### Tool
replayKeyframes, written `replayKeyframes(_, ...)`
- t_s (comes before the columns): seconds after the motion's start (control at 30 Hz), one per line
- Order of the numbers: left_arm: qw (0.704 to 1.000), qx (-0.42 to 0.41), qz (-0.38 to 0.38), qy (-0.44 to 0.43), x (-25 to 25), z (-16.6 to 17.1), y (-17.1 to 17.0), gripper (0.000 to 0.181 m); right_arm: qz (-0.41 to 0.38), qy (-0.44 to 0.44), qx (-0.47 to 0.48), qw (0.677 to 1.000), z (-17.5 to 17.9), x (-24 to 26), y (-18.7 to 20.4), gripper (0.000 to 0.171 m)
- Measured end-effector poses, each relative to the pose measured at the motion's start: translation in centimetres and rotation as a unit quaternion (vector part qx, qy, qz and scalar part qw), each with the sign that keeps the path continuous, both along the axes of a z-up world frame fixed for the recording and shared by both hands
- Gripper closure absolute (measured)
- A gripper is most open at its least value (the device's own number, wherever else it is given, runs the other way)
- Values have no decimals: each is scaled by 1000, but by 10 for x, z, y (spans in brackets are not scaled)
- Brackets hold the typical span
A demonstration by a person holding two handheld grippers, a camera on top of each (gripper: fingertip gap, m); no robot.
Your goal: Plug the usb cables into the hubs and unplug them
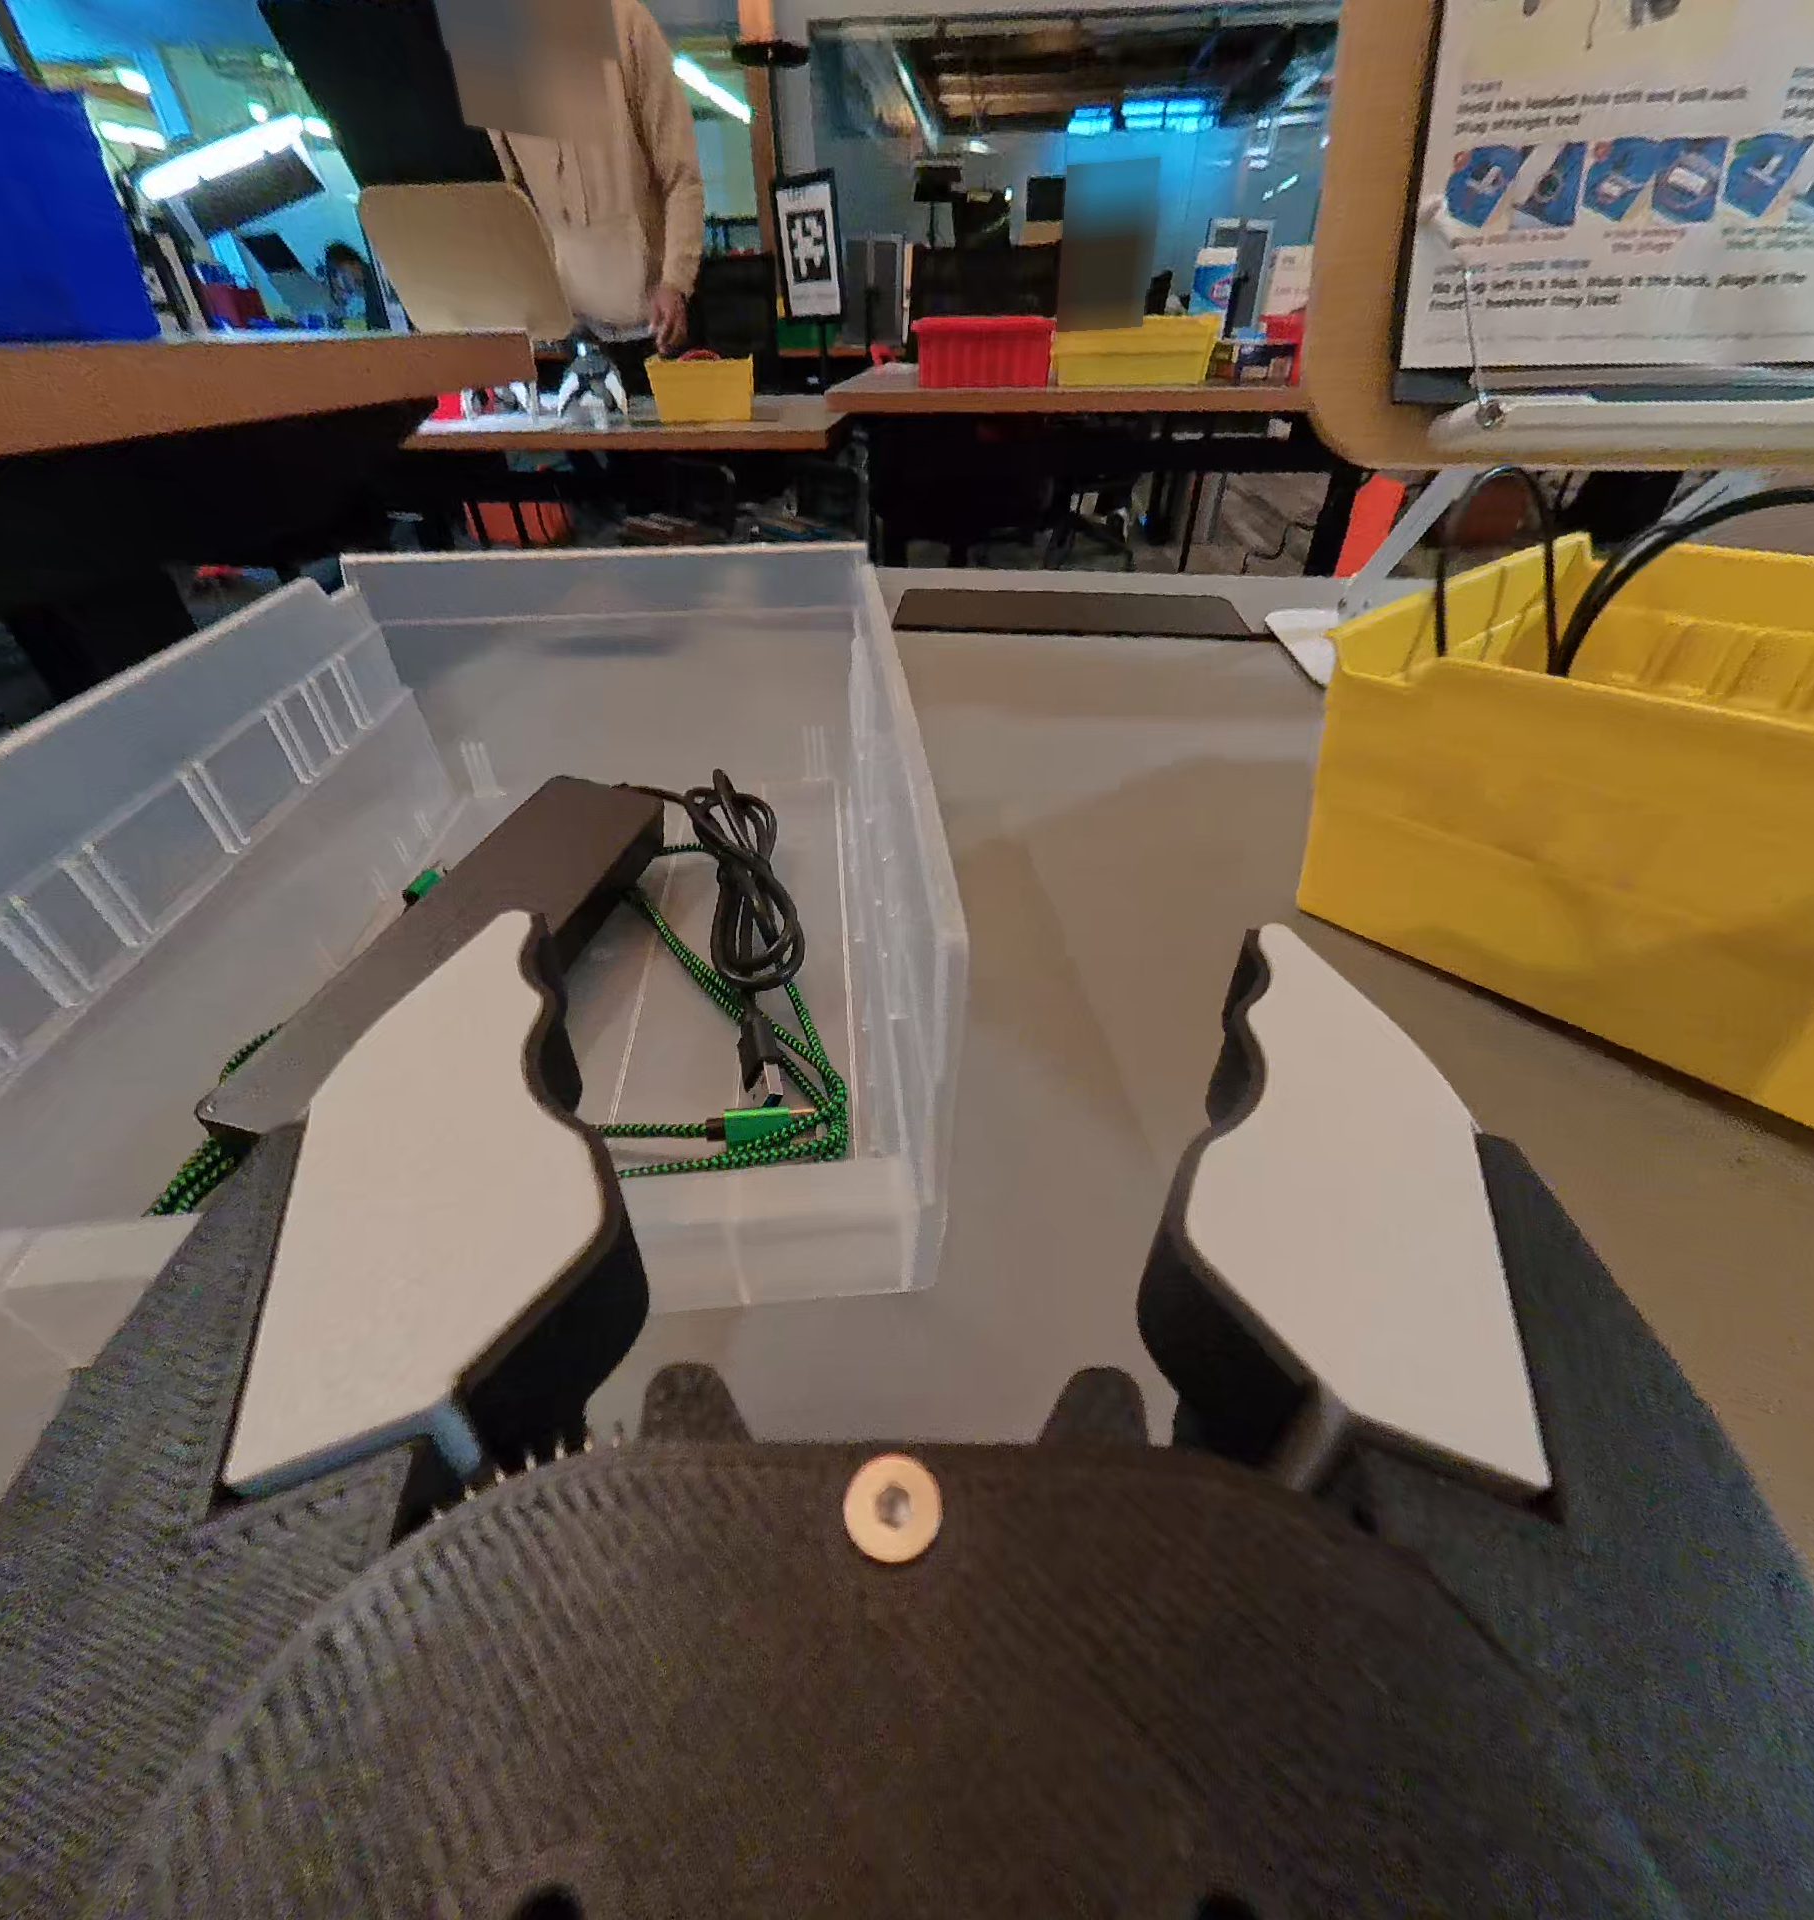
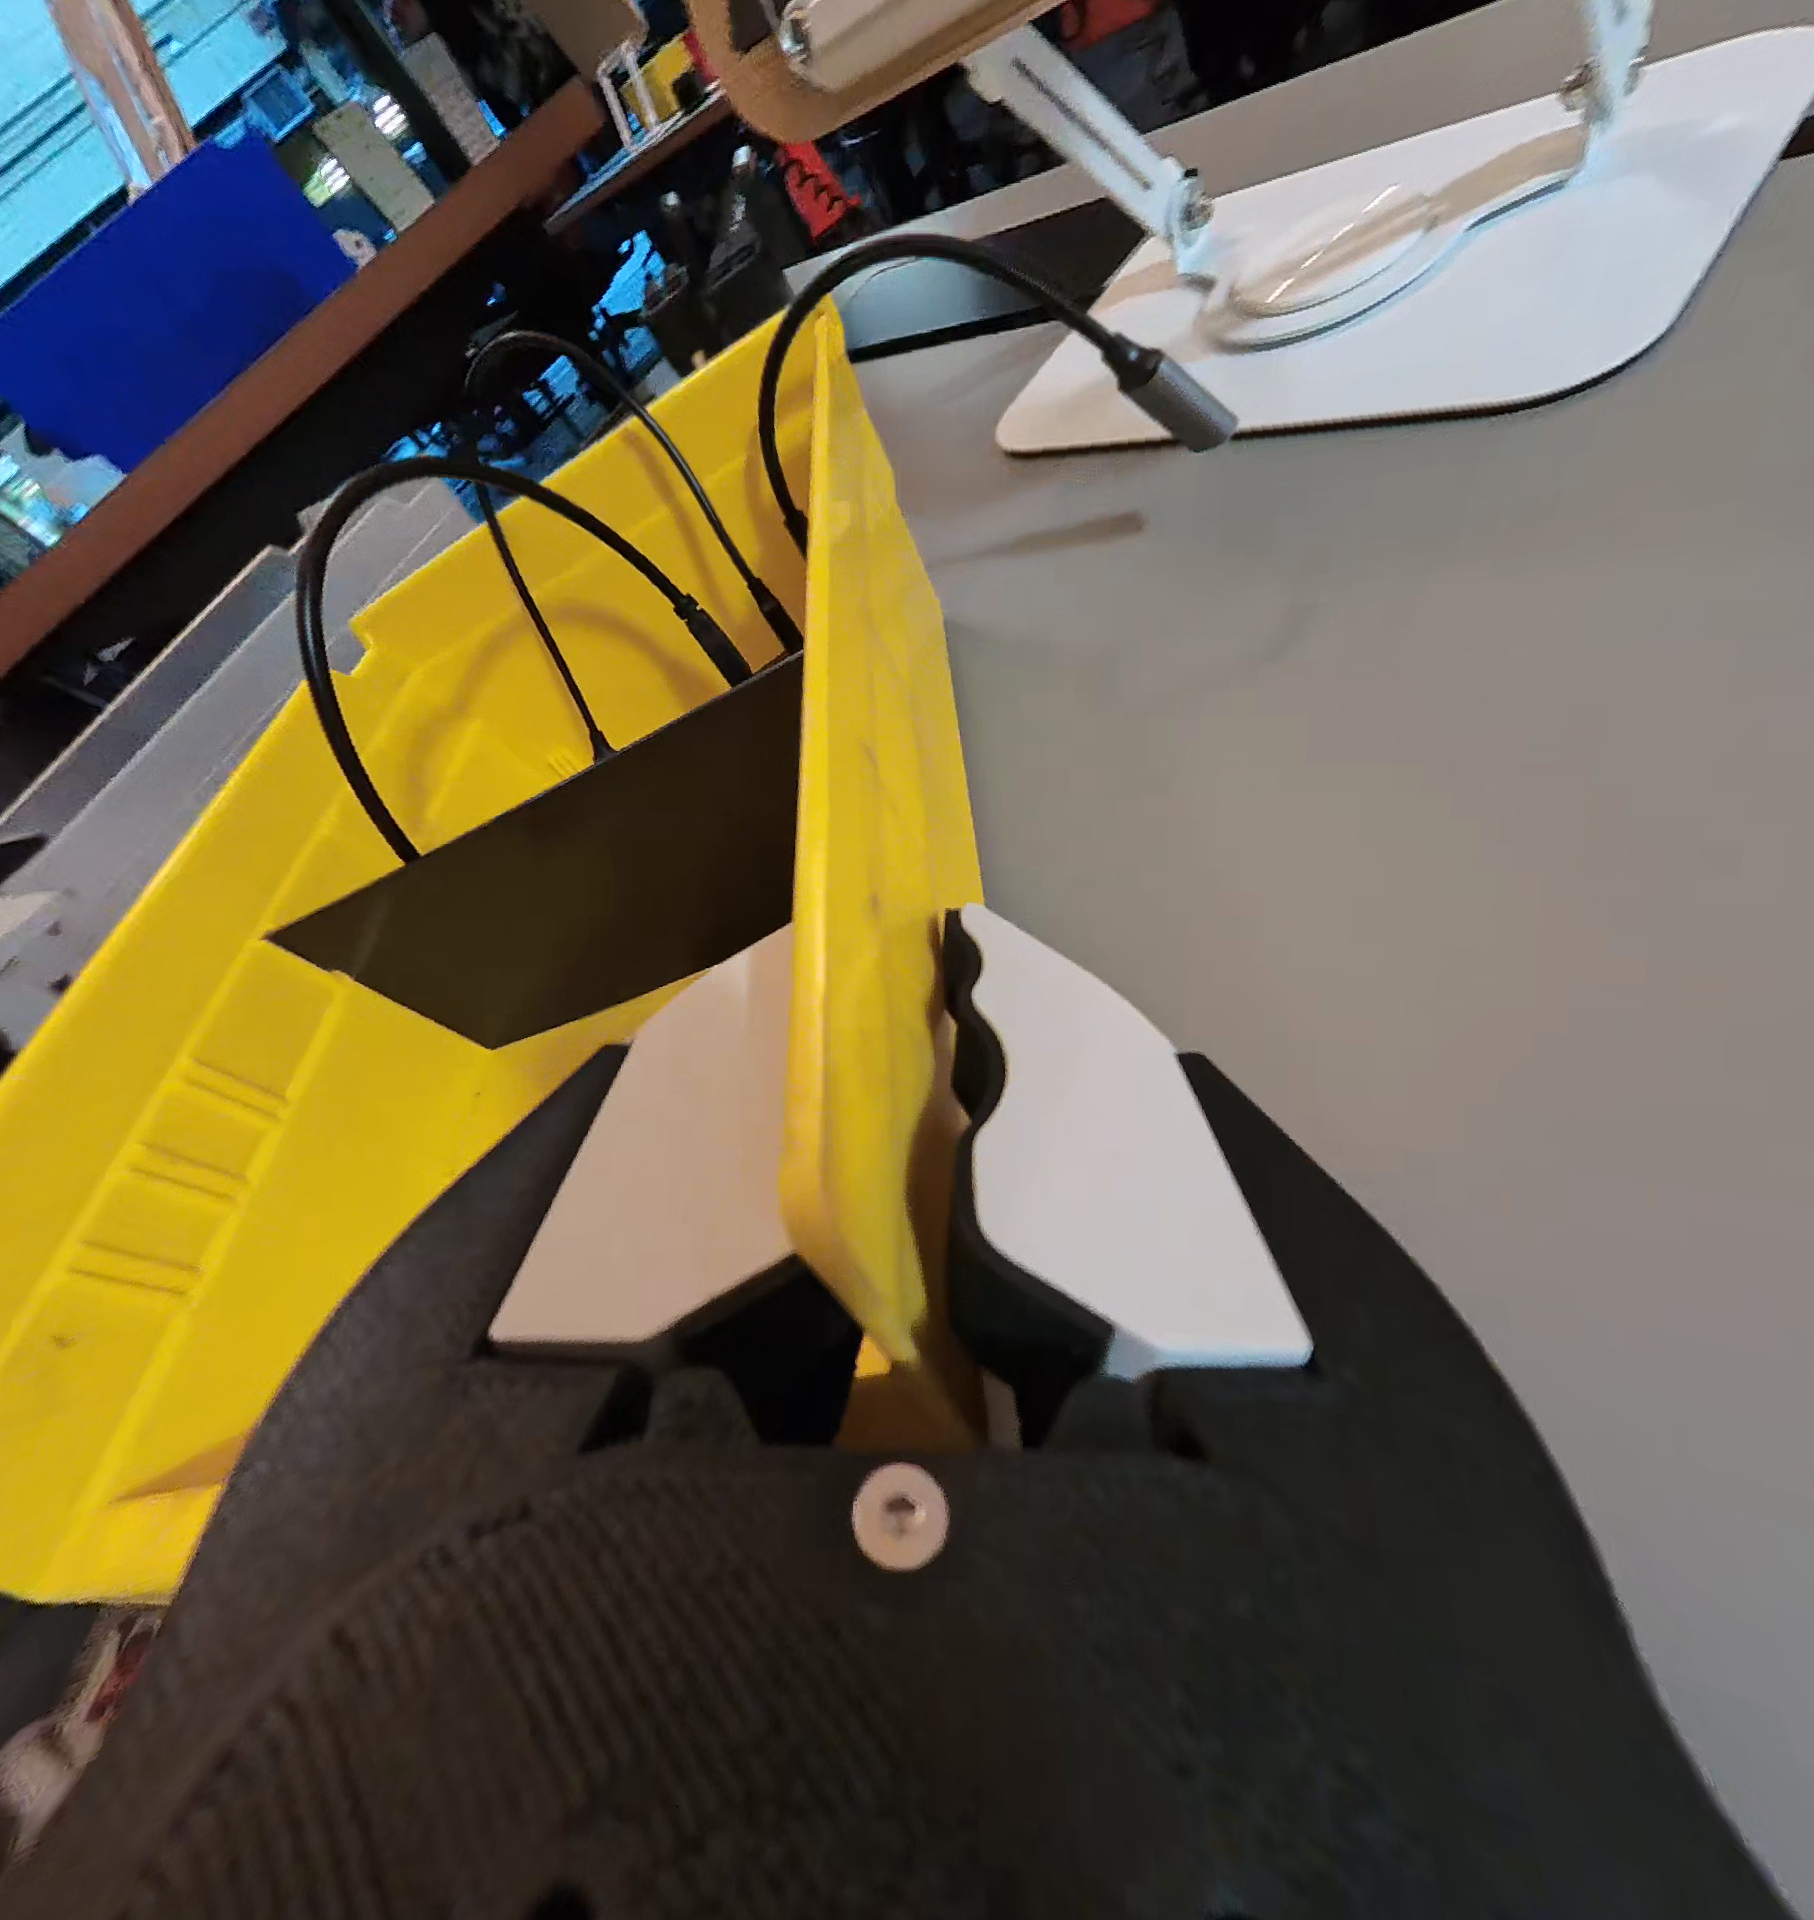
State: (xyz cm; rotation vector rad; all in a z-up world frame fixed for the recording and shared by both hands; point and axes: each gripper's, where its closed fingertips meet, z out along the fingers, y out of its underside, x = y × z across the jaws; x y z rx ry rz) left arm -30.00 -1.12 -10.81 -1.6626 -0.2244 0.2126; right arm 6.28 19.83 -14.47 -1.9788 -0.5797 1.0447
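My left gripper is open and empty, low over the grey table in front of a clear plastic bin. In that bin lie a black hub, a green braided USB cable and a coiled black USB cable; my left finger hides part of the hub. My right gripper is shut on the side wall of a yellow bin, one finger inside and one outside. Inside it a black hub has several black cables looping up from it. One cable hangs over the wall, its grey plug free.
The yellow bin stands right of the clear bin in the left wrist view. A white stand base sits at the table's far side, holding a board with an instruction sheet. Other tables, coloured bins and a person are behind.
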Motion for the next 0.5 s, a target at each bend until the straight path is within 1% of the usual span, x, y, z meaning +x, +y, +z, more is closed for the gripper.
replayKeyframes(0.03, 1000, -7, 1, -3, -2, -1, 2, 61, 10, 2, 0, 1000, 0, 1, -4, 155)
replayKeyframes(0.17, 1000, -26, 4, 12, -11, -4, 6, 65, 42, 4, 5, 999, 1, 6, -16, 156)
replayKeyframes(0.2, 999, -36, -1, 13, -12, -6, 8, 69, 45, 4, 6, 999, 1, 7, -18, 156)
replayKeyframes(0.27, 997, -62, -36, 6, -6, -13, 14, 86, 51, 4, 7, 999, 1, 9, -21, 155)
replayKeyframes(0.3, 996, -75, -42, 3, -6, -17, 16, 87, 52, 4, 7, 999, 1, 9, -23, 155)
replayKeyframes(0.4, 992, -115, -39, 46, -10, -25, 20, 95, 58, 10, 4, 998, 1, 11, -26, 152)
replayKeyframes(0.5, 980, -163, -38, 105, -10, -36, 25, 95, 72, 26, -4, 997, 1, 10, -30, 147)
